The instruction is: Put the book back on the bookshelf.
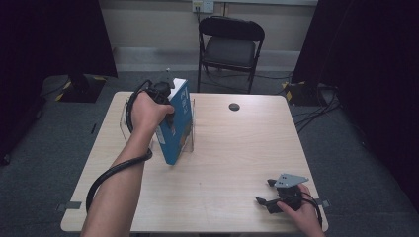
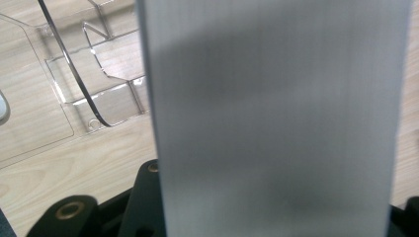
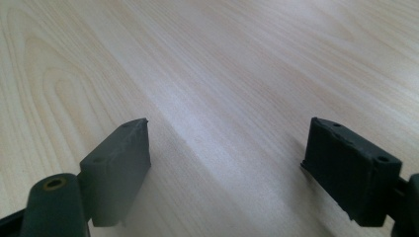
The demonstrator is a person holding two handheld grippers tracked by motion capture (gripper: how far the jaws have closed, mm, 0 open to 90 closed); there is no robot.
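Left gripper [image 1: 165,96] clamped on the blue book's [image 1: 177,121] top edge, tilting it into the clear holder [image 1: 191,129]. Right gripper [image 1: 269,191] spread wide, idle well right of the holder.

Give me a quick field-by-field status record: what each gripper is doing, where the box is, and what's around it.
left gripper: shut on the blue box, at its top
blue box: tilted, lower end at the clear plastic holder
clear plastic holder: on the table, beside the box
right gripper: open, holding nothing, low over bare wood
table: light wood
folding chair: behind the table
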